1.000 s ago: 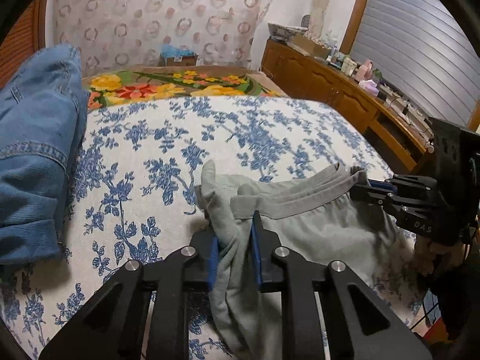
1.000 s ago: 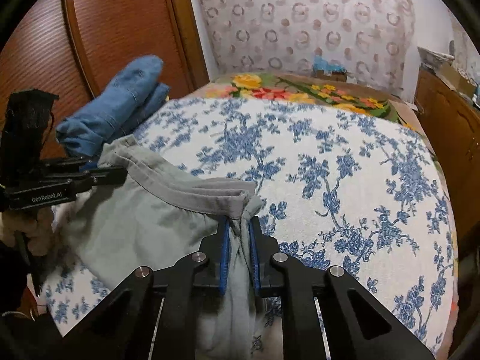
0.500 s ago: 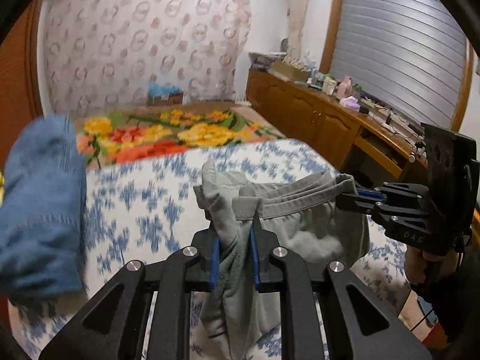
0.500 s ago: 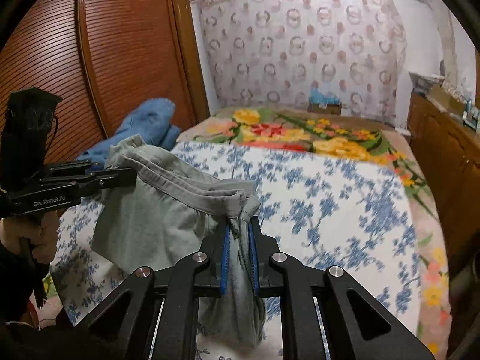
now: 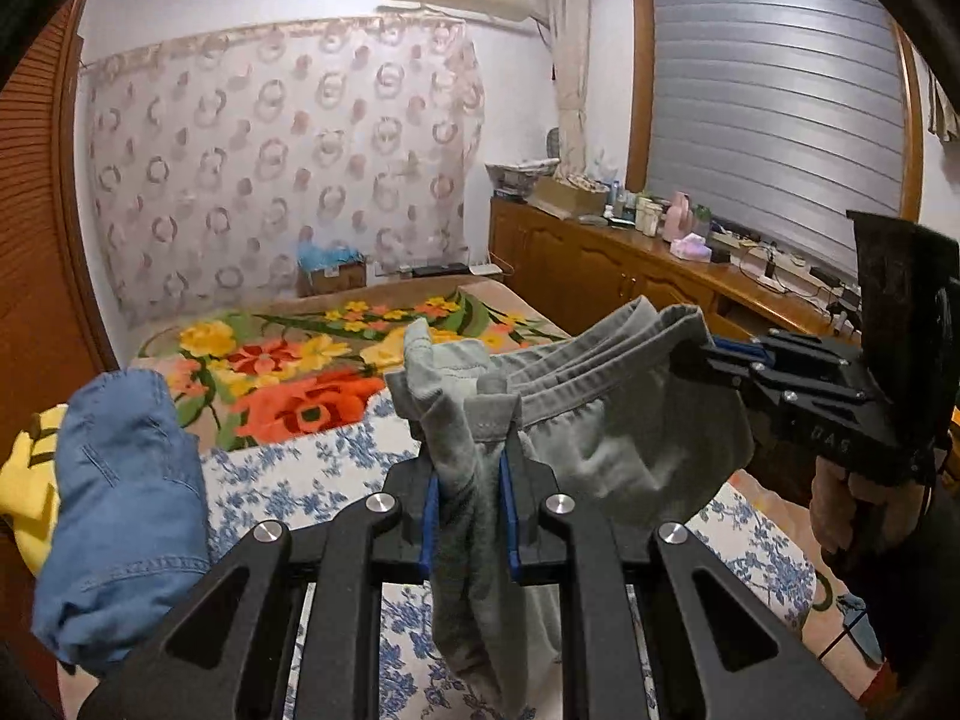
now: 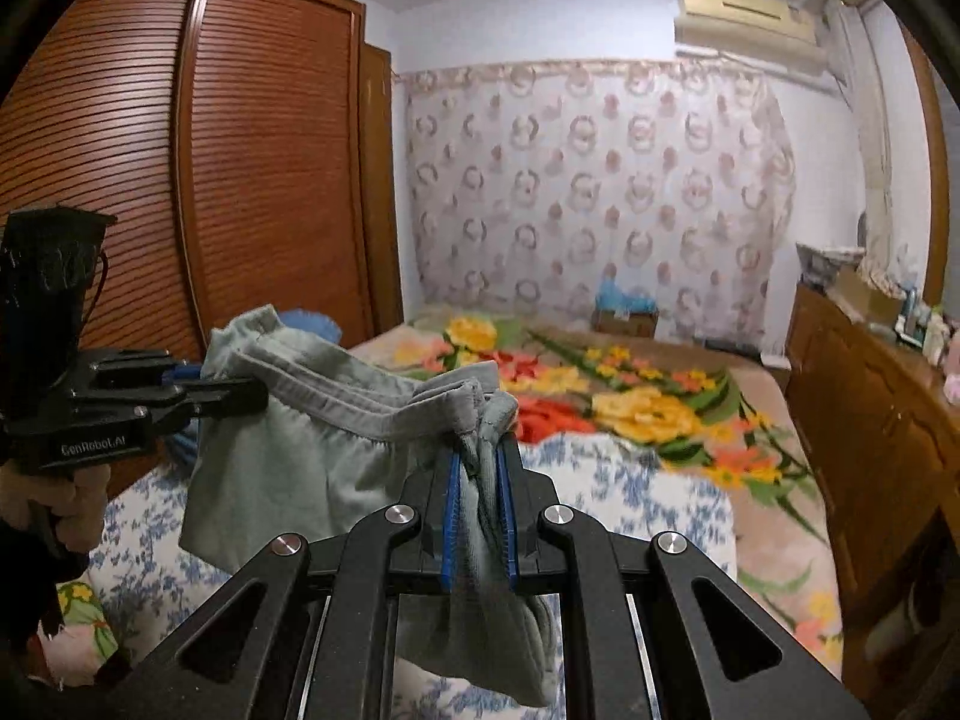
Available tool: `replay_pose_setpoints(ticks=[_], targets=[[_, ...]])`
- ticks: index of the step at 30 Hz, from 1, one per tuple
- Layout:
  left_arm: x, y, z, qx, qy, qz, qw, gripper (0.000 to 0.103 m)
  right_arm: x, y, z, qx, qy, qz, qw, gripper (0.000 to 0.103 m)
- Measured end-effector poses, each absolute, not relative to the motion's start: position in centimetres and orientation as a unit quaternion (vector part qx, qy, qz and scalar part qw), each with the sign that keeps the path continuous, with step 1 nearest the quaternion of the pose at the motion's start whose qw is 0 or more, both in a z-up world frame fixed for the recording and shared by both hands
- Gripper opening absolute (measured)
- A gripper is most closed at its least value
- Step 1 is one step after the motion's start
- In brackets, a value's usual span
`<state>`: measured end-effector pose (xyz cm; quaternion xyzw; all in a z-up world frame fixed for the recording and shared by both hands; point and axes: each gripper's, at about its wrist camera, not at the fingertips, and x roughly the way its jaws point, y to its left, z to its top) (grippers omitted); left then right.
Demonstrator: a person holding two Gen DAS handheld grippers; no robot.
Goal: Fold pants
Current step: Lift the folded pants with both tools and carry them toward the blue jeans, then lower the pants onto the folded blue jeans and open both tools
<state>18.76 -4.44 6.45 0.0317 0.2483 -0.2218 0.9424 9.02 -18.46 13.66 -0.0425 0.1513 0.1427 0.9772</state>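
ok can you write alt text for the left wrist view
The left claw is clamped on one end of the waistband of grey pants, and the right claw grips the other end, so they hang above a blue-flowered bed cover. Folded blue jeans lie at left.

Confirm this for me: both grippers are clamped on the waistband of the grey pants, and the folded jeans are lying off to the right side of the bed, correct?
Not quite: the left wrist view shows the folded jeans on the bed's left side. Both the left gripper and right gripper do clamp the grey pants at the waistband.
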Motion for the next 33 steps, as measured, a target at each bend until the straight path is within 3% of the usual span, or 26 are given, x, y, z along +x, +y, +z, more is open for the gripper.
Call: replay_pose_setpoints(ticks=[12, 33], targets=[[18.7, -0.2, 8.1, 0.031, 0.229, -0.164, 0.959, 0.017, 14.3, -16.1, 14.0, -0.076, 0.13, 0.187, 0.971, 0.011], [20.1, 11.5, 6.3, -0.009, 0.233, -0.052, 0.971, 0.017, 25.7, -13.9, 13.5, -0.091, 0.121, 0.289, 0.945, 0.011]])
